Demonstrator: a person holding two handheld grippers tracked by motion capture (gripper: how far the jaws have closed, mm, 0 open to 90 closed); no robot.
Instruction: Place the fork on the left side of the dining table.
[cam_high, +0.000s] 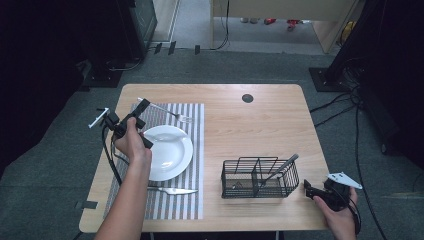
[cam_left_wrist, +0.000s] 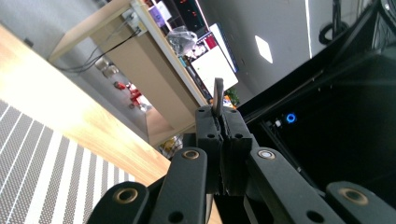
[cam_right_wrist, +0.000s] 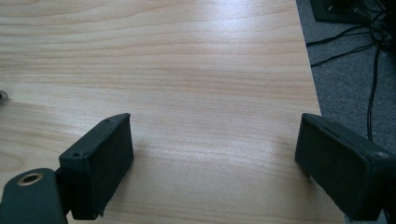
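My left gripper (cam_high: 142, 105) hangs over the far left of a striped placemat (cam_high: 195, 150), shut on the handle of a metal fork (cam_high: 169, 111). The fork slants right with its tines above the mat's far edge. In the left gripper view the jaws of my left gripper (cam_left_wrist: 223, 119) are pressed together on the thin fork handle (cam_left_wrist: 218, 93), whose end sticks out past them. A white plate (cam_high: 172, 160) lies on the mat, and a knife (cam_high: 172, 190) lies in front of it. My right gripper (cam_high: 312, 190) rests at the table's near right corner. In the right gripper view my right gripper (cam_right_wrist: 212, 154) stands open over bare wood.
A black wire basket (cam_high: 260, 179) stands on the wooden table (cam_high: 260, 125) left of the right gripper, with a dark-handled utensil (cam_high: 282, 166) leaning in it. A round cable hole (cam_high: 247, 98) sits near the far edge. Cables lie on the floor to the right.
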